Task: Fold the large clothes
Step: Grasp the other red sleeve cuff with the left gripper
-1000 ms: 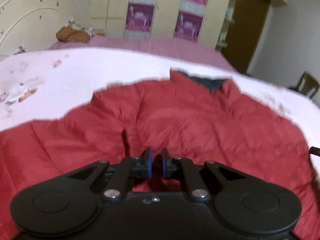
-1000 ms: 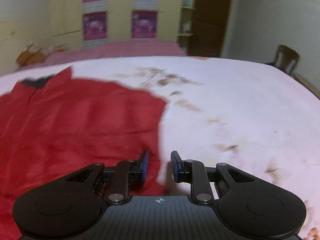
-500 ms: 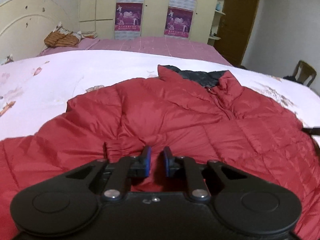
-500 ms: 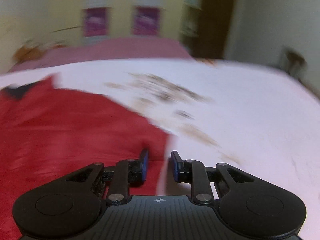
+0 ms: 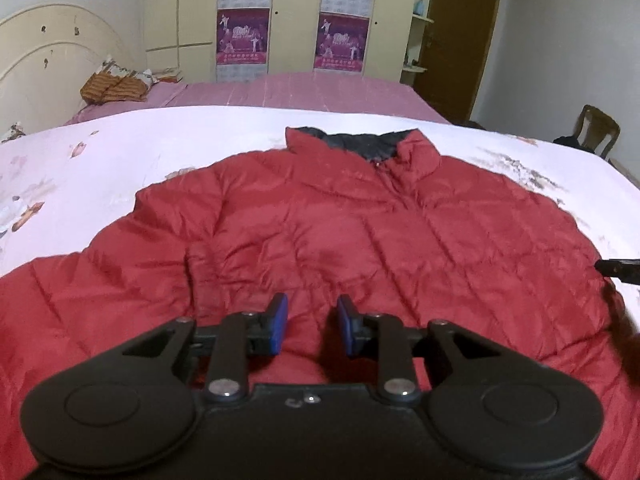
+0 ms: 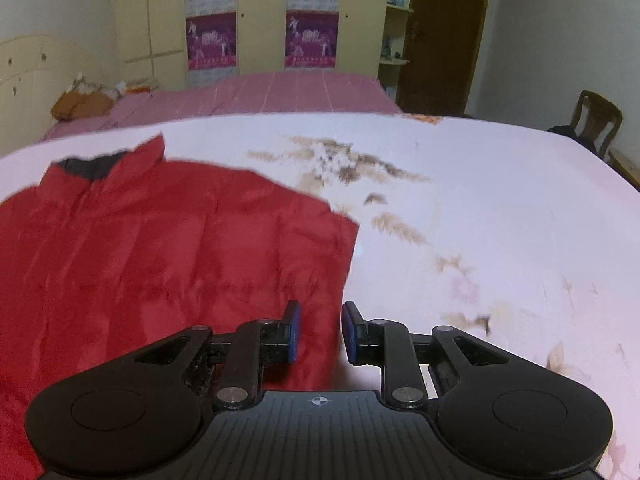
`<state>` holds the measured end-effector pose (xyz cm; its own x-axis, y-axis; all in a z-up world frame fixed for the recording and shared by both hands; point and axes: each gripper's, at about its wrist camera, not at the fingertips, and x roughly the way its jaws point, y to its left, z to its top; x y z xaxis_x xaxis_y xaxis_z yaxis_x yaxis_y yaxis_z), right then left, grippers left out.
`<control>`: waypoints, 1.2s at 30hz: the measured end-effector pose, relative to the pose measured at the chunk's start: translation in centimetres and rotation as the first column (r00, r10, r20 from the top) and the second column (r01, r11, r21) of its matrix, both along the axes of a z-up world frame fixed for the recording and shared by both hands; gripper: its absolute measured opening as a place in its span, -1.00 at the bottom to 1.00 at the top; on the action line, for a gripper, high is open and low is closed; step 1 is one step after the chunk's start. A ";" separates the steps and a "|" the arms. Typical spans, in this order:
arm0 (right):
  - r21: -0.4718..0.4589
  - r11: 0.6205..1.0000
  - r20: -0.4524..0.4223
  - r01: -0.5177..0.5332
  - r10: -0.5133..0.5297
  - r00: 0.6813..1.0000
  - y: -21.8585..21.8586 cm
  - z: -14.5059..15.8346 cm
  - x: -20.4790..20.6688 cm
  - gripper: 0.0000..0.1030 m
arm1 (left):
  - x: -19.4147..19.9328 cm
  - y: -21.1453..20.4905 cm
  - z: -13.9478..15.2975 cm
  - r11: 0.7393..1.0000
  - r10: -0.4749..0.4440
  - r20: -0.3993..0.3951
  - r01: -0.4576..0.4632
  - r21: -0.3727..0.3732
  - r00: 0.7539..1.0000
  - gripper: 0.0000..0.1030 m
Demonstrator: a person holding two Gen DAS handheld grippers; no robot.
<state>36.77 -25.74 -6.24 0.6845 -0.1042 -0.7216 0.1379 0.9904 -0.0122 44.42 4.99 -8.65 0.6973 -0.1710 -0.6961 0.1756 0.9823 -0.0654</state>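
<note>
The red jacket (image 5: pixel 340 240) lies flat on the bed (image 6: pixel 480 200), collar far from both grippers. The left gripper (image 5: pixel 311 328) hovers over its middle, jaws released; the right gripper (image 6: pixel 319 332) straddles its right edge — jaws apart, nearer for a fold.

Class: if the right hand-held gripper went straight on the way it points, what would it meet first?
Probably the right edge of the red jacket, which lies between the open right hand-held gripper's fingers; depth is unclear.
</note>
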 end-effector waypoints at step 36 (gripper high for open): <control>0.038 0.993 0.077 -0.109 0.106 0.991 2.7 2.4 -5.0 0.55 | -28.2 25.1 -0.4 0.354 0.884 -0.111 -0.806 -0.474 0.453 0.25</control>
<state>31.82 -23.08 -3.82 0.7419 0.0024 -0.6705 0.0297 0.9989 0.0364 16.21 30.11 -9.04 0.7184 0.3445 -0.6044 -0.6876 0.4831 -0.5420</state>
